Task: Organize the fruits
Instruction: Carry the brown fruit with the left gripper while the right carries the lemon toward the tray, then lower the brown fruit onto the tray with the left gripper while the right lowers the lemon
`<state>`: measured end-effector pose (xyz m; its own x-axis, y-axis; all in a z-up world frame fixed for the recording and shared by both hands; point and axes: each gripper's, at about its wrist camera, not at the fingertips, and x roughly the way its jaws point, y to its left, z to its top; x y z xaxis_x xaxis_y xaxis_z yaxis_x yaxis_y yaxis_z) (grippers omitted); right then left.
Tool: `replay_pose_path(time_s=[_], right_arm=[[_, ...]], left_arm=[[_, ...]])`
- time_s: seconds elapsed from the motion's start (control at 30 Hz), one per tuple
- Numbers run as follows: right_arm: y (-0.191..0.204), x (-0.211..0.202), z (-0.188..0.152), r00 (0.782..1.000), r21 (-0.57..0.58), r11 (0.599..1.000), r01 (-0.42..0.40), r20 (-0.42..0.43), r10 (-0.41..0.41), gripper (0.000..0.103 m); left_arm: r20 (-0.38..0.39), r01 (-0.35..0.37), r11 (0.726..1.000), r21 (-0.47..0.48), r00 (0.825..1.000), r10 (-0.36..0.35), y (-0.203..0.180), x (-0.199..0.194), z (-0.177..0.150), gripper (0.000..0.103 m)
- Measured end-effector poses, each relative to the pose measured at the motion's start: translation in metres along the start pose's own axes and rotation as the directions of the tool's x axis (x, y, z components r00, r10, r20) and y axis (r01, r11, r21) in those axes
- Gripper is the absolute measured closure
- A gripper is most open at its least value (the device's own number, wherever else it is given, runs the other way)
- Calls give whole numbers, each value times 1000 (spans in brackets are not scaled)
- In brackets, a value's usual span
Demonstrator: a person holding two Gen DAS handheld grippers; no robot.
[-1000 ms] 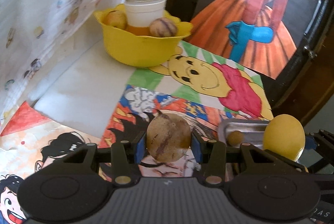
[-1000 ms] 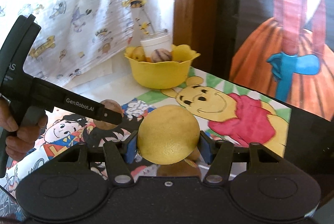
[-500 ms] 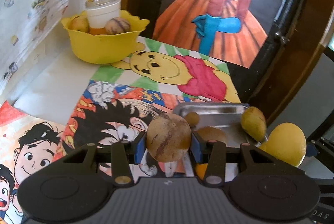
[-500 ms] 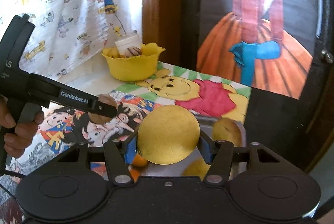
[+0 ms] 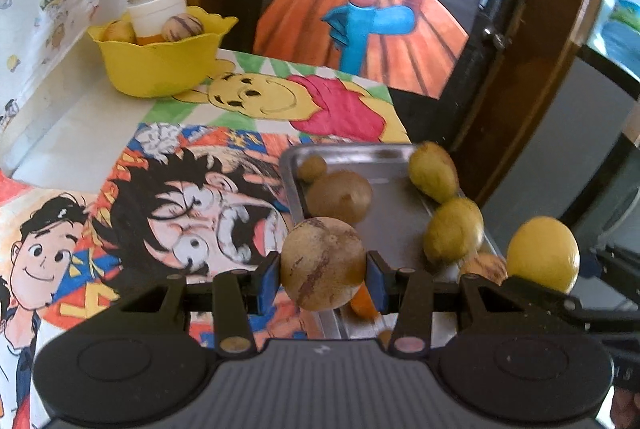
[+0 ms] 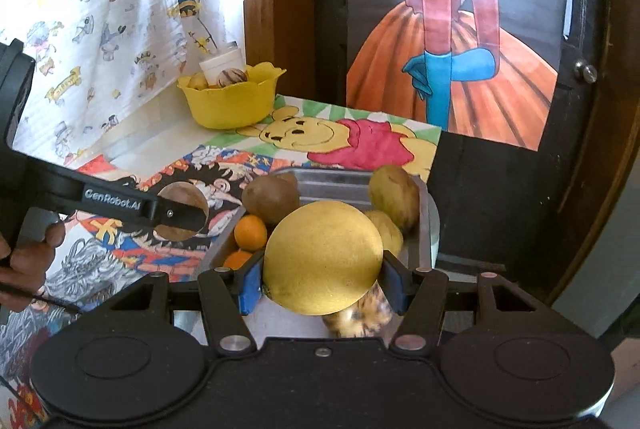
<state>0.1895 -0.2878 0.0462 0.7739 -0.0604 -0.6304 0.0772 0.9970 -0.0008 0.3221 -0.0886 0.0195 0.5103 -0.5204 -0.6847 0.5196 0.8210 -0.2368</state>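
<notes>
My left gripper (image 5: pixel 323 279) is shut on a round brown fruit (image 5: pixel 323 263), held above the near left edge of a metal tray (image 5: pixel 384 165). My right gripper (image 6: pixel 322 277) is shut on a large yellow fruit (image 6: pixel 322 257), held over the same tray (image 6: pixel 320 177); that fruit also shows in the left wrist view (image 5: pixel 543 253). The tray holds several fruits: brown ones (image 5: pixel 340 195), green-yellow ones (image 5: pixel 434 171) and small oranges (image 6: pixel 250 232). A yellow bowl (image 5: pixel 160 63) at the back left holds two fruits and a white jar (image 5: pixel 158 9).
The table is covered with cartoon drawings (image 5: pixel 276 97). A patterned curtain (image 6: pixel 100 9) hangs on the left. A painted poster (image 6: pixel 452 49) and a wooden door frame (image 5: pixel 532 49) stand behind and to the right. The tray sits near the table's right edge.
Both grippers have pulled back and risen away from the yellow bowl, each still holding its fruit. The tray and its fruits have come fully into view below them.
</notes>
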Motion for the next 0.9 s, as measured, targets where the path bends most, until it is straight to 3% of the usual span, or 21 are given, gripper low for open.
replay_pose_path(time_s=[0.53,0.9], right_arm=[[-3,-18,-33,998,27,999,20,-64,-18,43],[-11,-16,-41,997,20,1000,15,-76,-13,43]], left_arm=[[-72,51,998,43,996,-48,-25,-12,-44,54],[-104,68,996,60,993,-62,-39,-11,-54,54]])
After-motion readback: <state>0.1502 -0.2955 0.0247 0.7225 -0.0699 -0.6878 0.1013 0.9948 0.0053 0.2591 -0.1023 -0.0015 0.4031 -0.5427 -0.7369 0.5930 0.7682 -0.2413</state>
